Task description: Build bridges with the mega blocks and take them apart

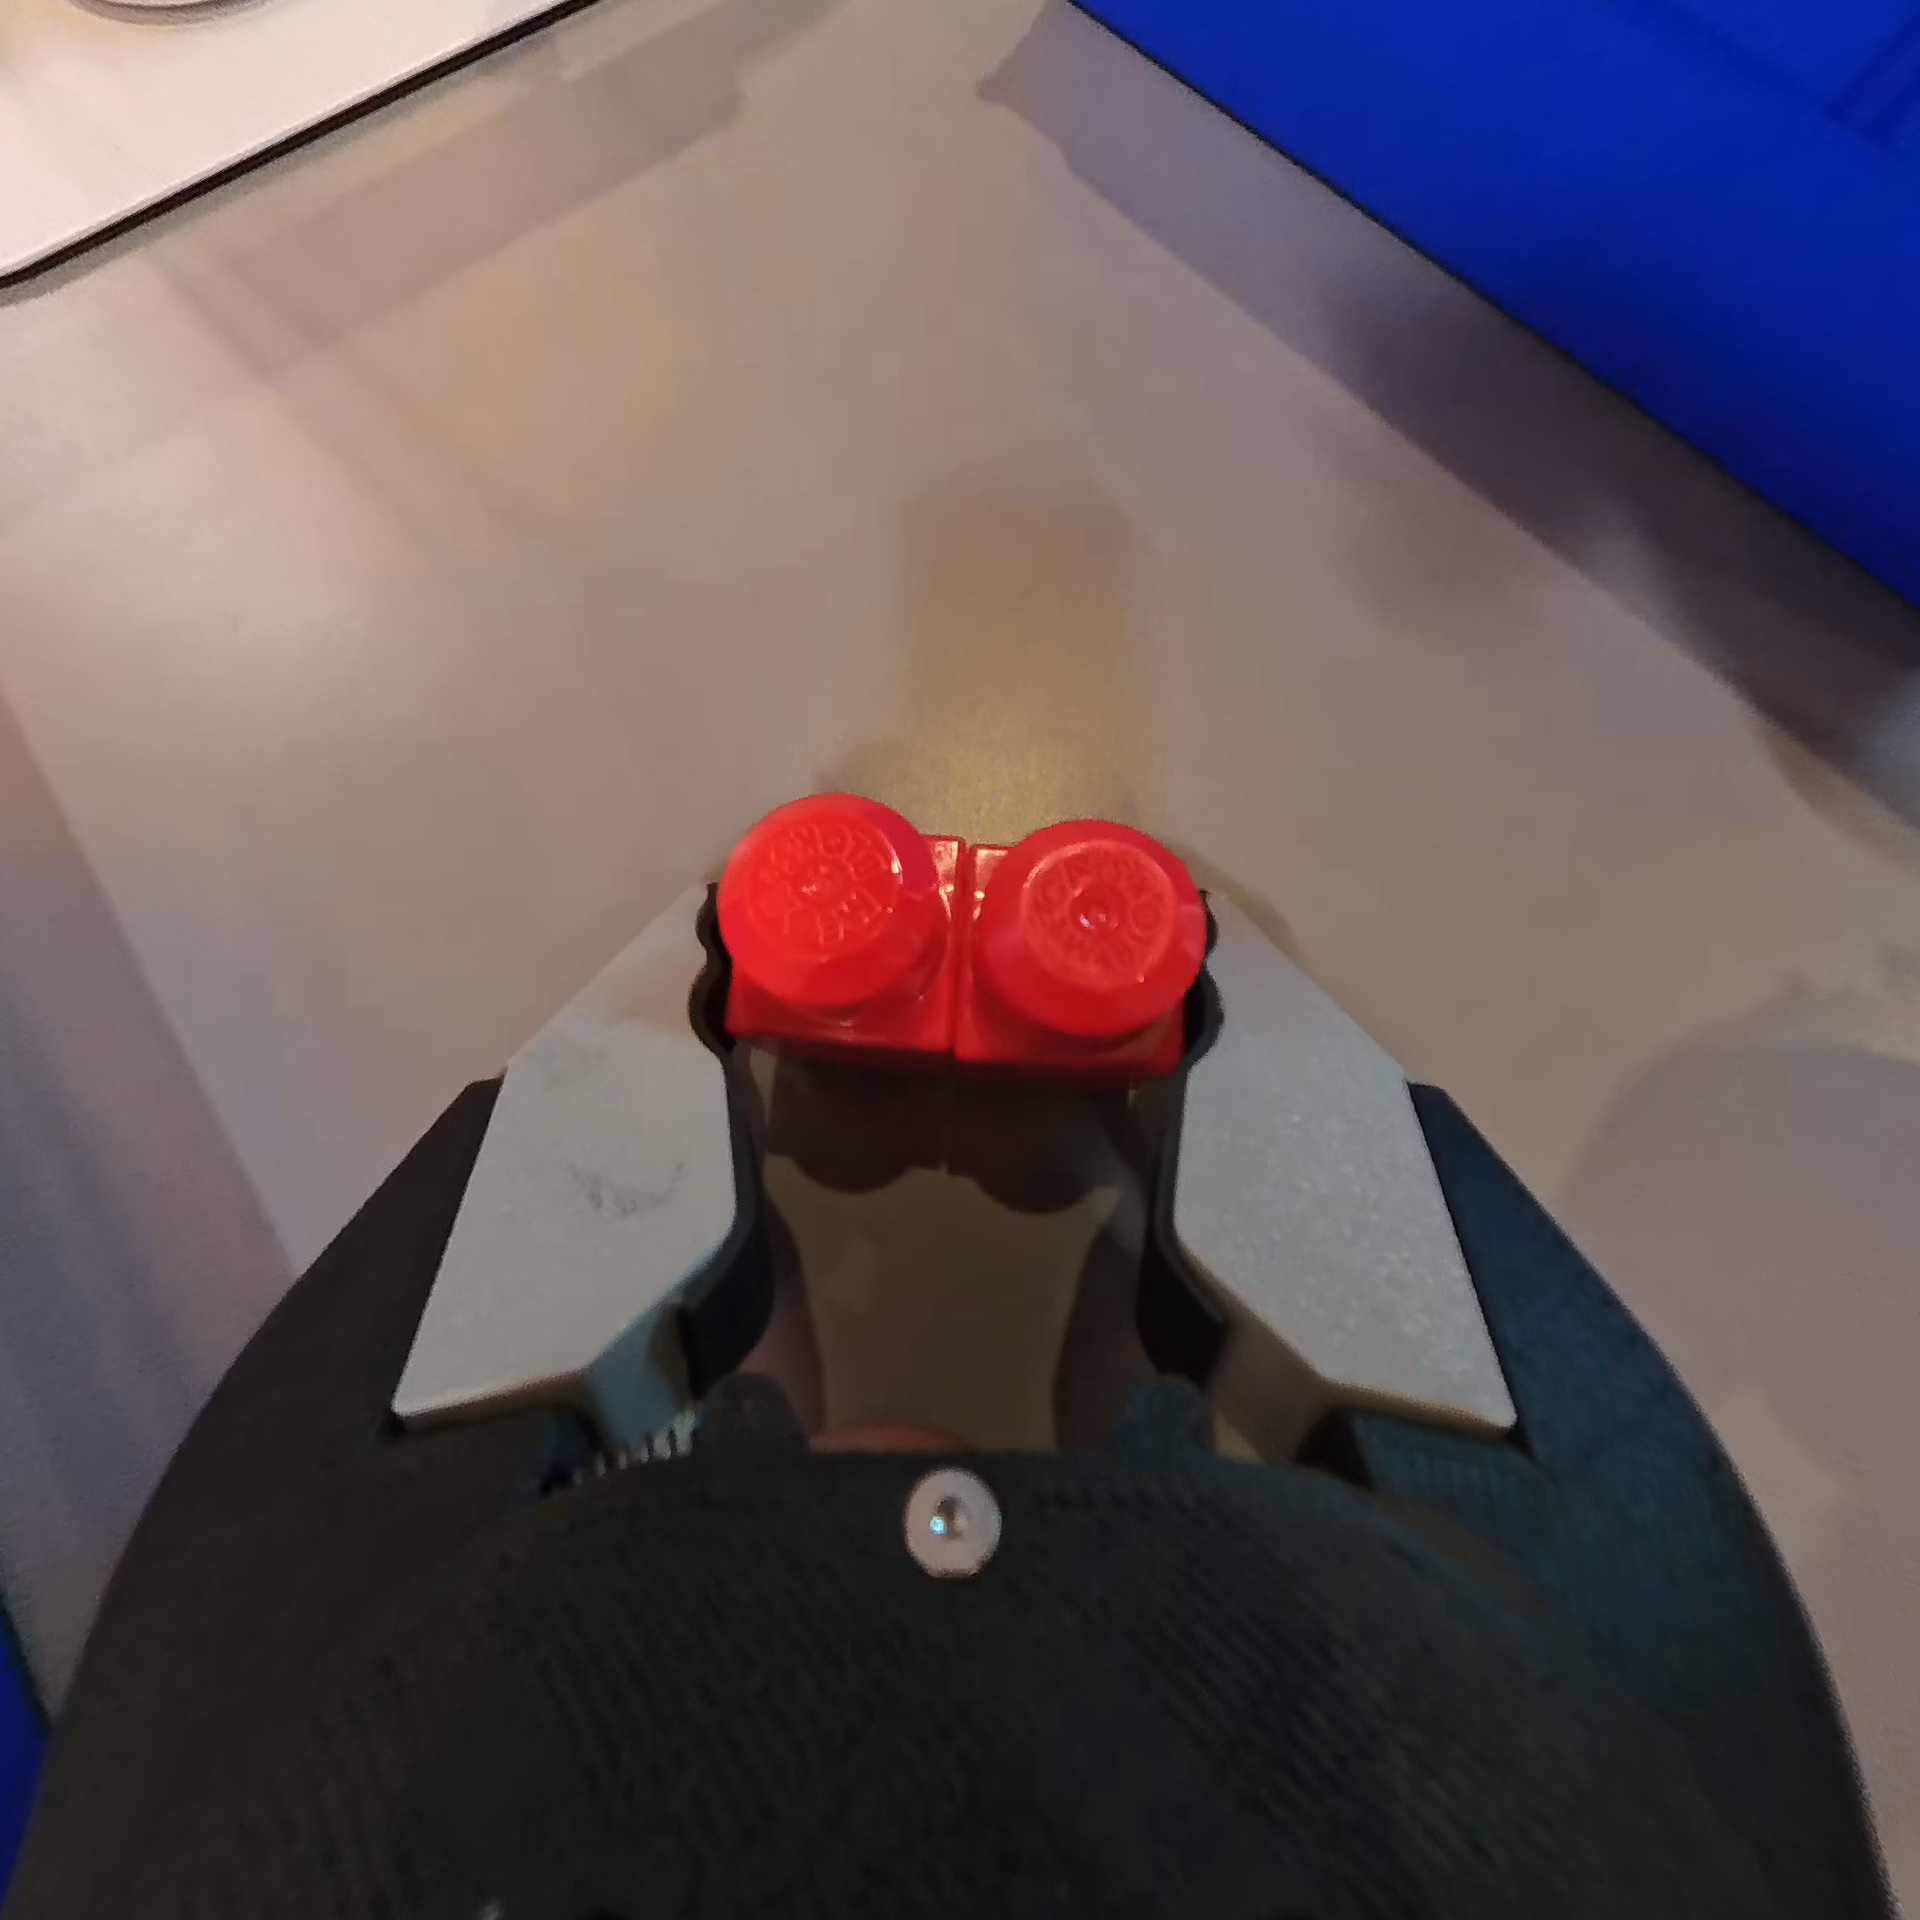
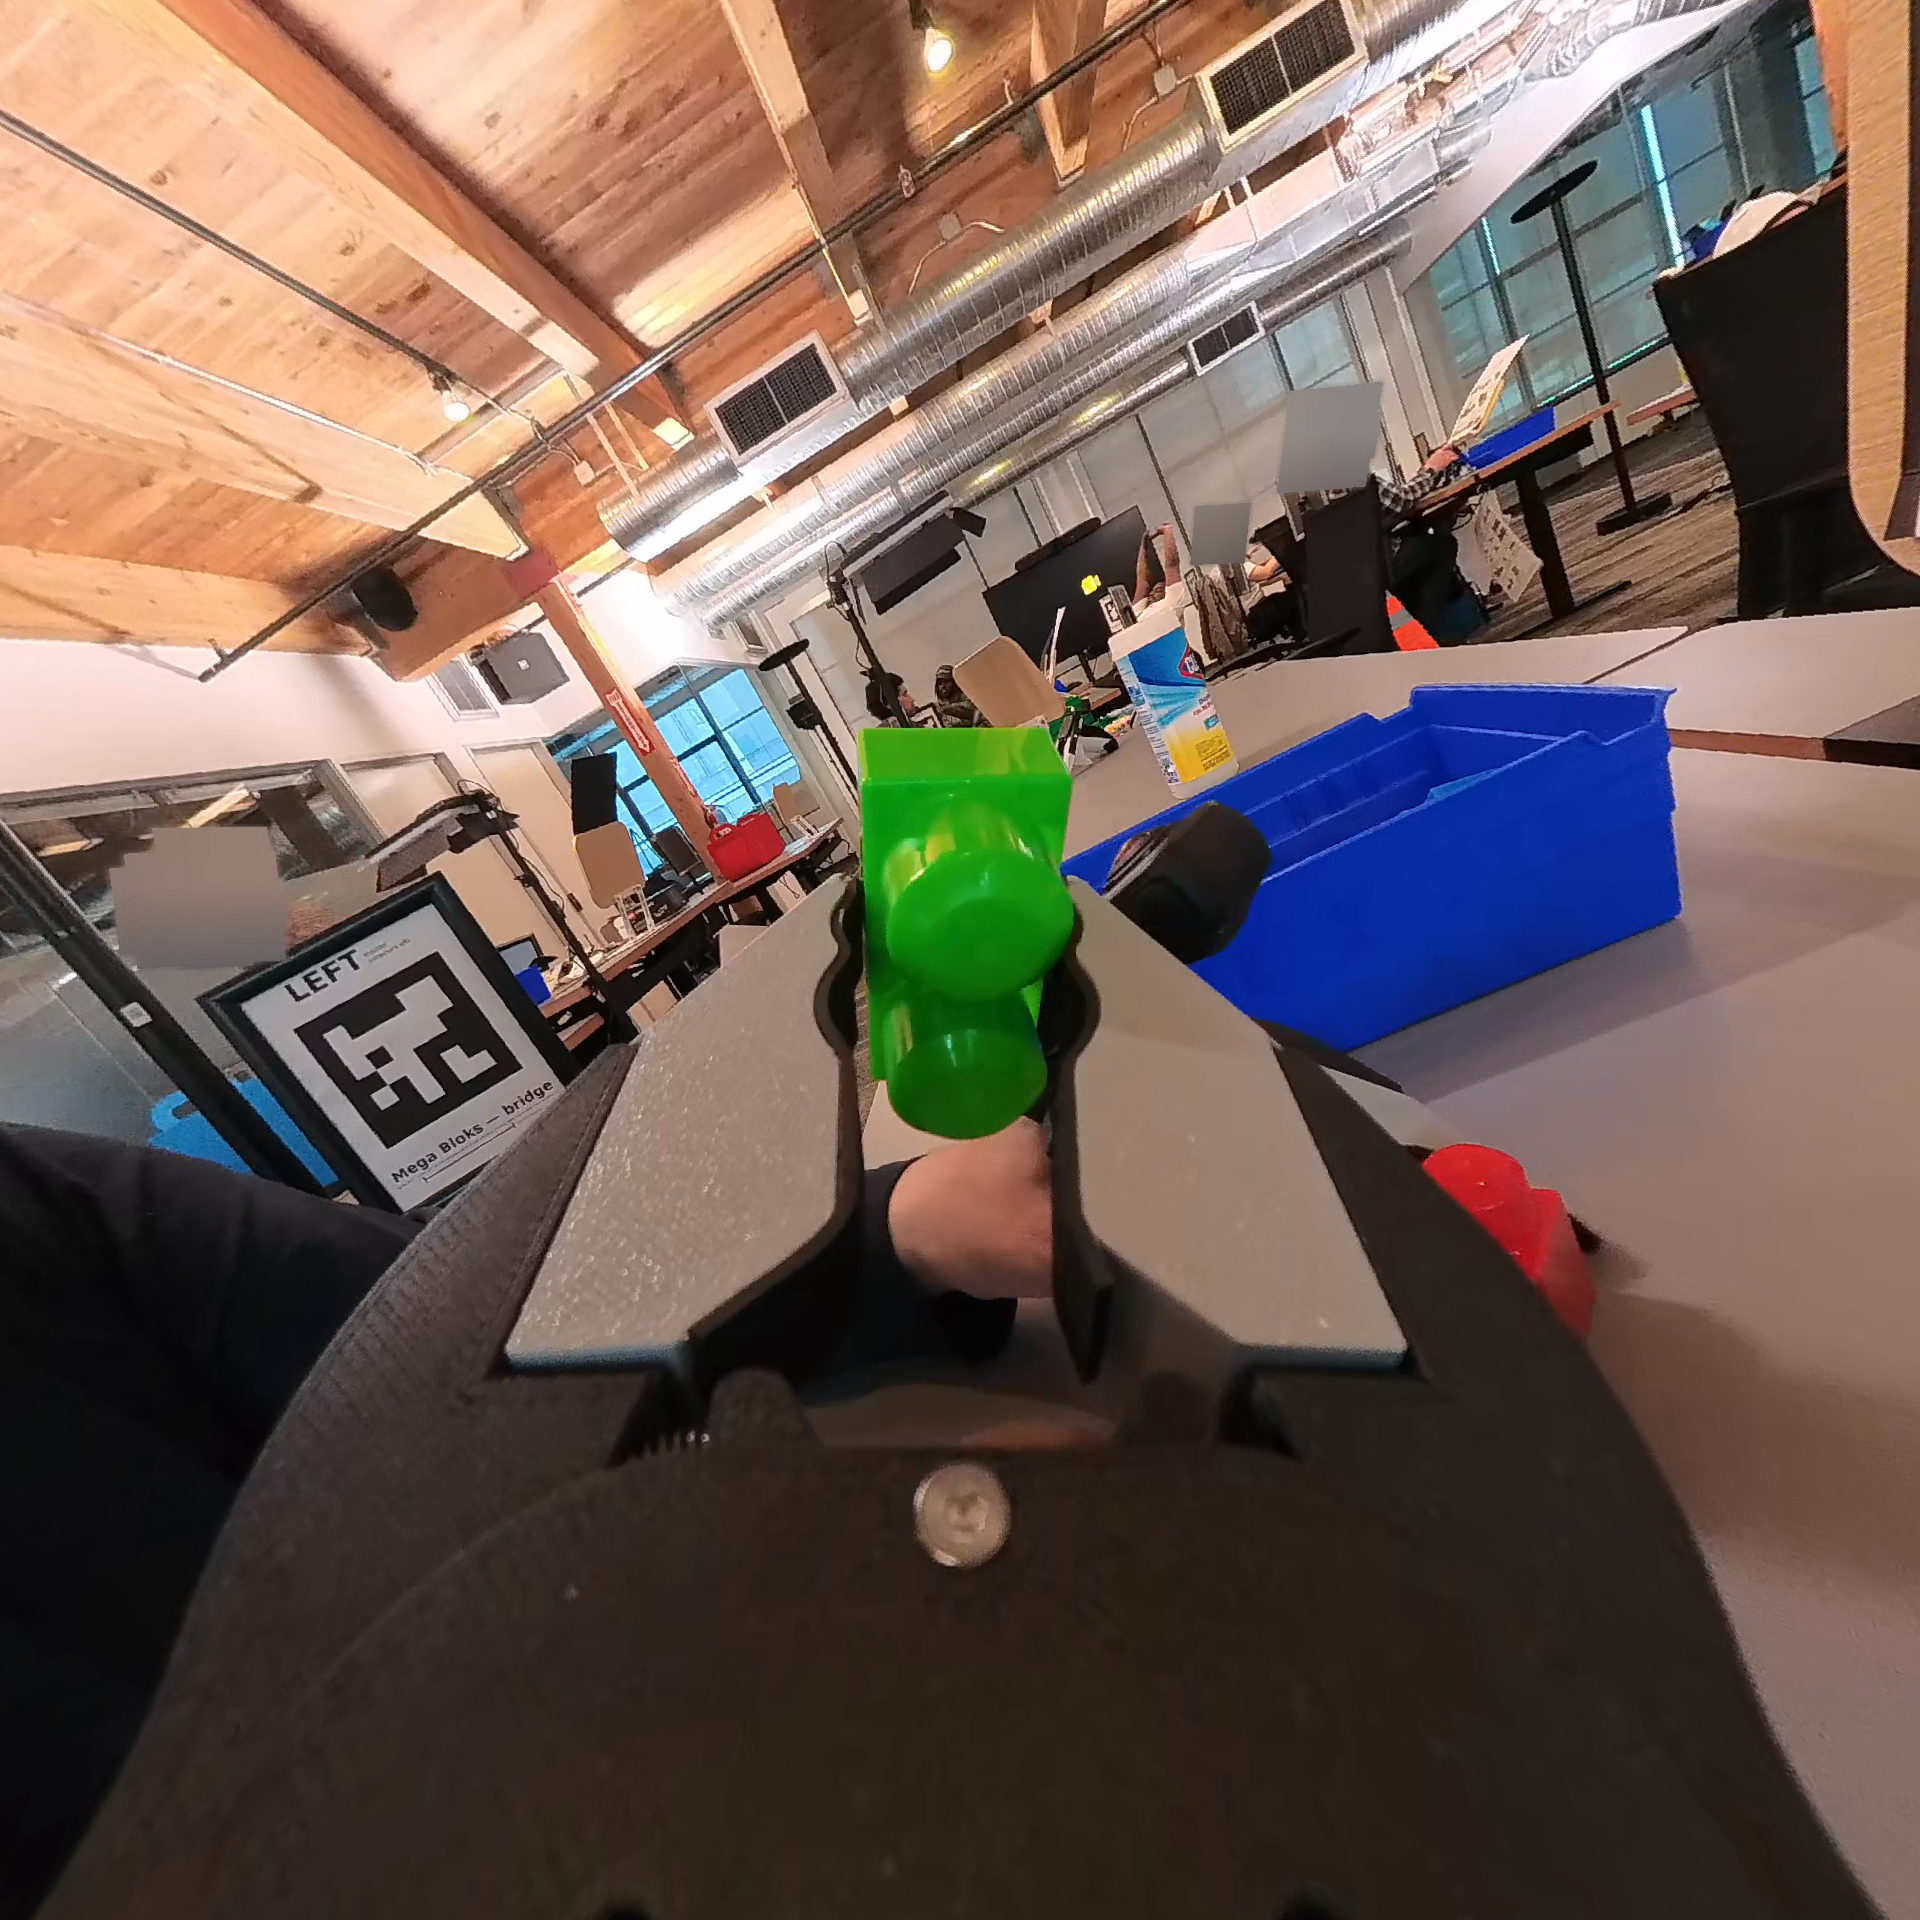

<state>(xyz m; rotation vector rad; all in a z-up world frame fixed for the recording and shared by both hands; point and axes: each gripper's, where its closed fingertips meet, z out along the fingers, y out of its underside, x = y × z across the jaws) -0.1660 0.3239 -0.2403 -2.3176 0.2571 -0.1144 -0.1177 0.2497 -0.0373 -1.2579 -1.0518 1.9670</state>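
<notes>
My left gripper [image 1: 954, 966] is spread wide, pads clamped on two red blocks [image 1: 956, 951] side by side over the grey table [image 1: 416, 623]. Stud tops carry embossed writing. My right gripper [image 2: 961, 997] is narrow, squeezing a green block [image 2: 961, 883], studs toward camera. A framed marker sign [image 2: 400, 1049] and a labelled wipes canister [image 2: 1179, 707] bear print. The blue bin [image 2: 1455, 862] interior is mostly hidden; a red piece [image 2: 1507, 1226] is cut off behind my finger.

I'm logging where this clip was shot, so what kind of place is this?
Probably an open-plan office or lab workspace: wooden ceiling with bare metal air ducts, rows of desks with people seated, and a blue bin on the grey table.
</notes>
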